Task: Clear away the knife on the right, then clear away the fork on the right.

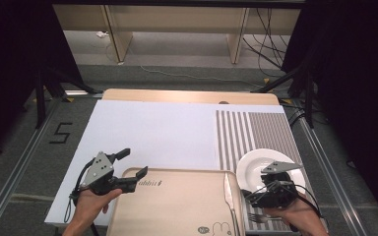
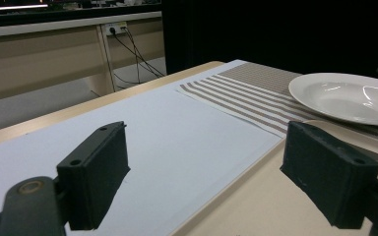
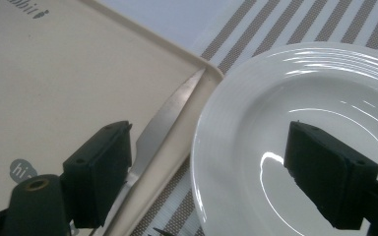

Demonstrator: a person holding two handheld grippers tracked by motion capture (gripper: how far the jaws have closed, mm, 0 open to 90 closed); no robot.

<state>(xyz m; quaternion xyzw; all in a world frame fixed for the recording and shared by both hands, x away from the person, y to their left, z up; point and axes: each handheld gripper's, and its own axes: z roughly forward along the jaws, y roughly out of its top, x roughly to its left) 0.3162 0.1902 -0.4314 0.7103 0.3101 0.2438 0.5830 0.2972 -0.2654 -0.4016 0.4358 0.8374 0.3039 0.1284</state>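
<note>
1. The right gripper point(image 1: 256, 195), jaws spread wide and empty, hovers at the near left rim of a round white ceramic plate point(image 3: 325, 128) on a striped placemat point(image 1: 256, 130).
2. A silver table knife point(image 3: 162, 123) lies lengthwise along the beige tray's point(image 1: 177, 206) right edge, just left of this gripper.
3. The left gripper point(image 1: 128, 169), also spread and empty, sits at the tray's far left corner.

A white, glossy plate point(image 1: 258, 164) sits upright and empty on the striped placemat point(image 1: 251, 130) at the worktop's right. Just beside it, a beige tray point(image 1: 177, 206) carries a knife point(image 1: 229, 196) along its right rim, blade pointing away. A fork point(image 1: 256, 218) lies on the placemat nearby.
</note>
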